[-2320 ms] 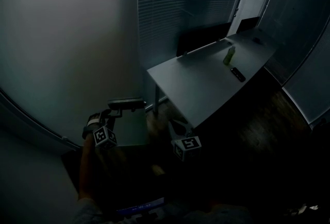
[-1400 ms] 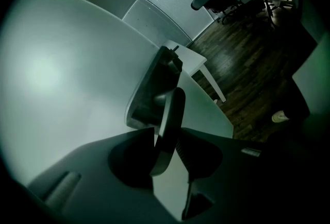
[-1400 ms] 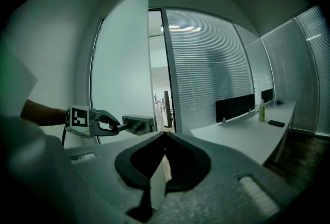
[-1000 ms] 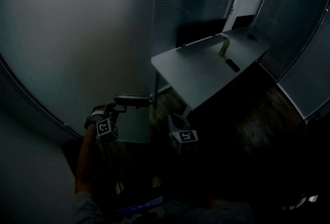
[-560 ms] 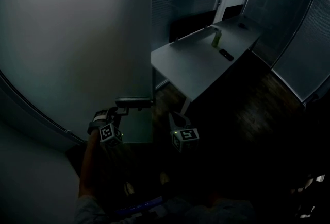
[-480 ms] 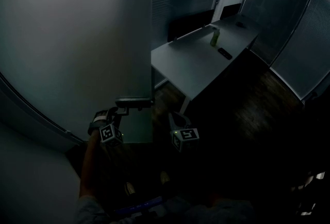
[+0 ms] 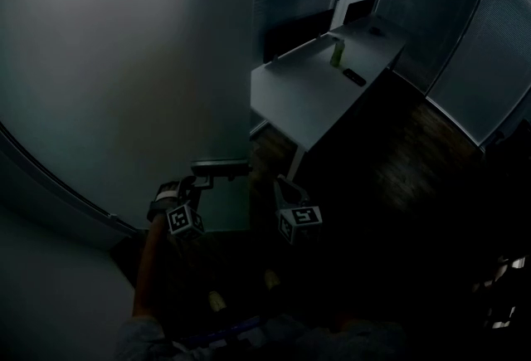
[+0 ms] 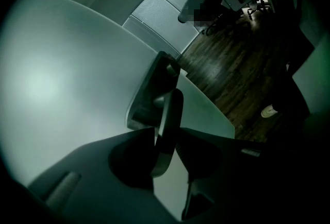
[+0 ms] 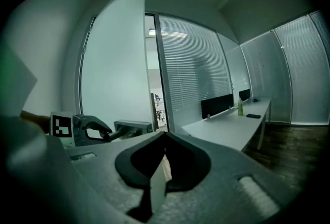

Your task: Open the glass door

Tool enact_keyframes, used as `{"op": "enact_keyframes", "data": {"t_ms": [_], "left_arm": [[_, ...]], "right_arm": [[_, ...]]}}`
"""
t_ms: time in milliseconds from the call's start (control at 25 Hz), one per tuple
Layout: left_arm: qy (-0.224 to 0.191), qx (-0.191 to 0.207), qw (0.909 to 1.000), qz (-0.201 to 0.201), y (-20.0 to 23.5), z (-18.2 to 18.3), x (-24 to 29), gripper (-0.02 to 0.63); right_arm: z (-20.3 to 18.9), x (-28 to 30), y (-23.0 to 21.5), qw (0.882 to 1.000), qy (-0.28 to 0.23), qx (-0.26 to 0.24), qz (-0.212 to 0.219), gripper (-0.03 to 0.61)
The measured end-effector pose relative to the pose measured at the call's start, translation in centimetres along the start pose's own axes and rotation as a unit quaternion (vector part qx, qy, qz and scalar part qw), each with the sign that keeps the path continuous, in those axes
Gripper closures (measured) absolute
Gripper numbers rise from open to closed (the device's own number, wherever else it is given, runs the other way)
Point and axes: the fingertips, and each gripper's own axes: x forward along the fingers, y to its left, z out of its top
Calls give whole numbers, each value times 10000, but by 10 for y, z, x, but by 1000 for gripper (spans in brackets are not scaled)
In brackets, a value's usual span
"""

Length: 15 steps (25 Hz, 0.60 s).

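1. Frosted glass fills the left of the head view. It is the glass door, and its free edge stands clear of the slatted wall beyond it.
2. The left gripper has its jaws pinched on the lever handle. From its own view the lever runs straight between the two pads, and both pads look pressed against it.
3. The right gripper hangs just beside the door's edge with nothing in it. In its own view the jaws are pressed together.
4. Over the last couple of seconds the door's edge has drifted rightward in the head view, and the handle and the clamped left gripper have gone with it. The desk and the green bottle on it have slid toward the top of the picture. The grip on the lever looks the same throughout.
5. I read that as the door swinging on the left hand's hold. The right gripper view shows a lit gap between the door and the blinds, so the door is already ajar.
6. My judgement is that the task is well along. What remains is to carry the swing wider without the lever slipping from the pads.
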Motion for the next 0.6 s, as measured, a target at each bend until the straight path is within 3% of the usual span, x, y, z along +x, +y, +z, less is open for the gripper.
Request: {"op": "enact_keyframes", "data": {"t_ms": [600], "left_arm": [[-282,272,9991,-172,-33,0,-53,486]], "right_arm": [[-22,-47,28,9986,-80,90,-509,575]]}}
